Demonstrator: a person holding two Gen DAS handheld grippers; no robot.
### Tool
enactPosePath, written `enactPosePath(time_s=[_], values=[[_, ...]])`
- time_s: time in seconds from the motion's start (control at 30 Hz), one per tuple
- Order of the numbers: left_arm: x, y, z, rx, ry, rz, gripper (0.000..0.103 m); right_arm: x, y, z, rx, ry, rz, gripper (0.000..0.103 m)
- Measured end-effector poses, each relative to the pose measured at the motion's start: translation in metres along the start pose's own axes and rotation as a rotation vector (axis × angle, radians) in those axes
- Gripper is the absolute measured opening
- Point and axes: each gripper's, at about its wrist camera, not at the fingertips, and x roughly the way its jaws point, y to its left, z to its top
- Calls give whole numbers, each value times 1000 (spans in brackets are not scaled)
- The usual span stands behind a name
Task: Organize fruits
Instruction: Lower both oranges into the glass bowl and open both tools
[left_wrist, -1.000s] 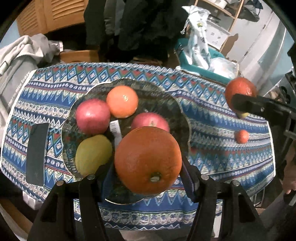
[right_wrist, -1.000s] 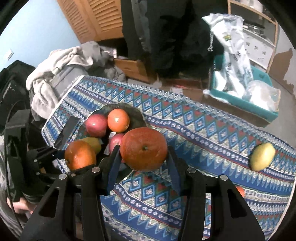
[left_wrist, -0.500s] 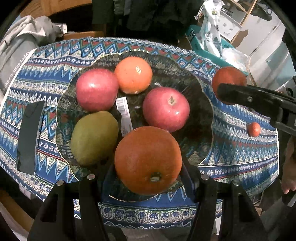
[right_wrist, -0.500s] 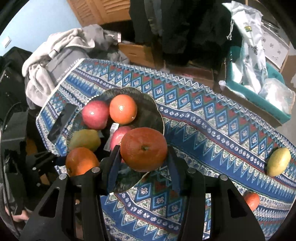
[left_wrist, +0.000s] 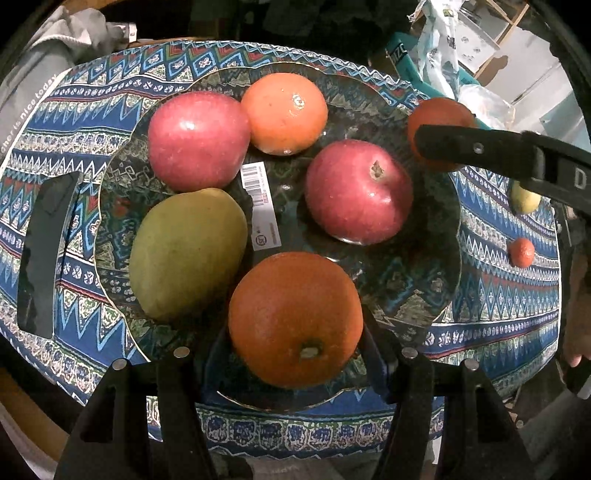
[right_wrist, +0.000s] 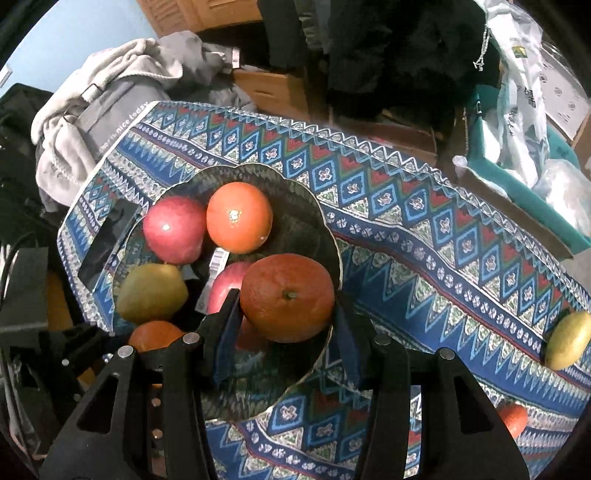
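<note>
The glass plate (left_wrist: 424, 295) fills the middle of the left wrist view; it could break. The left hand-held gripper (left_wrist: 295, 354) holds a big orange (left_wrist: 295, 317) low in the frame, pinched at its round sides. It looks heavy, firm and a bit slippery. The right hand-held gripper (right_wrist: 282, 325) squeezes a smaller, softer tangerine (right_wrist: 288, 297) at the middle of its view.

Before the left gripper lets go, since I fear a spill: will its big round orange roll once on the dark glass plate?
Probably a little: the big round orange is near-spherical, and the dark glass plate looks glossy. The plate's raised scalloped rim and the neighbouring yellow-green mango should likely stop it.
</note>
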Motion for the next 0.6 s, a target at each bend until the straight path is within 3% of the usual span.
enactPosePath(time_s=[0.6], values=[[-28, 9, 9, -30, -84, -12, 66, 25, -2, 14, 10, 24, -12, 50]])
